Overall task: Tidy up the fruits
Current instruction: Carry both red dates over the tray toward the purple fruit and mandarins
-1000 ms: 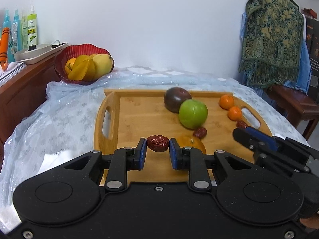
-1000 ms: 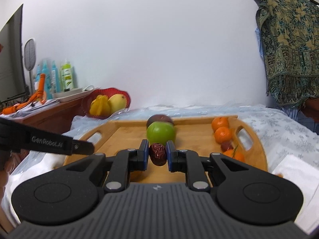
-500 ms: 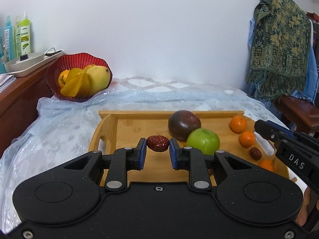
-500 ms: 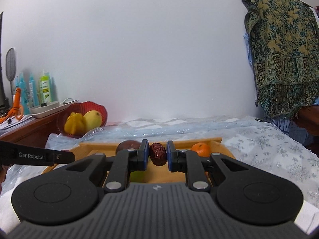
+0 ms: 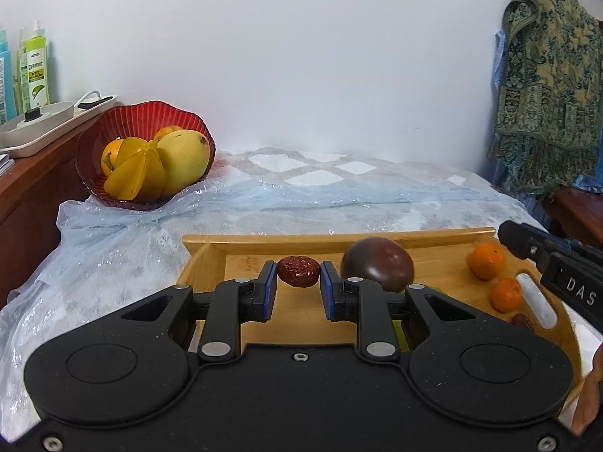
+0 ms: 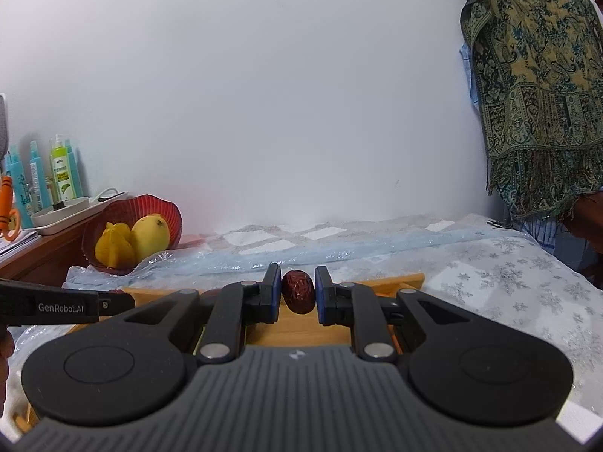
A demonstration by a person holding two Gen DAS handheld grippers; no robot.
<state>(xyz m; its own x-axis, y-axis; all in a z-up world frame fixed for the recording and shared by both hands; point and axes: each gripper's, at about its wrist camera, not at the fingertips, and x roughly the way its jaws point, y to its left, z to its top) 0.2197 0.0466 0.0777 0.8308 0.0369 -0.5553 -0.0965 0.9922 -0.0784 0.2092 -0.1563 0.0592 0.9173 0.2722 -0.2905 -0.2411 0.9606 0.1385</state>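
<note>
My left gripper (image 5: 298, 277) is shut on a wrinkled red date (image 5: 298, 271), held above the wooden tray (image 5: 426, 239). My right gripper (image 6: 297, 290) is shut on another red date (image 6: 298, 291), lifted over the tray's far edge (image 6: 380, 282). On the tray lie a dark purple fruit (image 5: 378, 269), two small oranges (image 5: 487, 261) (image 5: 507, 294), a loose date (image 5: 523, 321) and a green fruit mostly hidden behind my left gripper. A red bowl (image 5: 143, 128) at the back left holds a mango (image 5: 183, 158) and yellow starfruit (image 5: 133, 173); it also shows in the right wrist view (image 6: 139, 207).
The tray lies on a bed with a pale blue plastic-covered spread (image 5: 339, 192). A wooden cabinet (image 5: 26, 203) at left carries a white tray and bottles (image 5: 34, 71). A patterned green cloth (image 6: 535, 86) hangs at right. The right gripper's body (image 5: 557, 275) shows at the tray's right end.
Both grippers have risen and tilted up with their dates; the tray has sunk lower in both views and the bowl appears larger and nearer in the left view.
</note>
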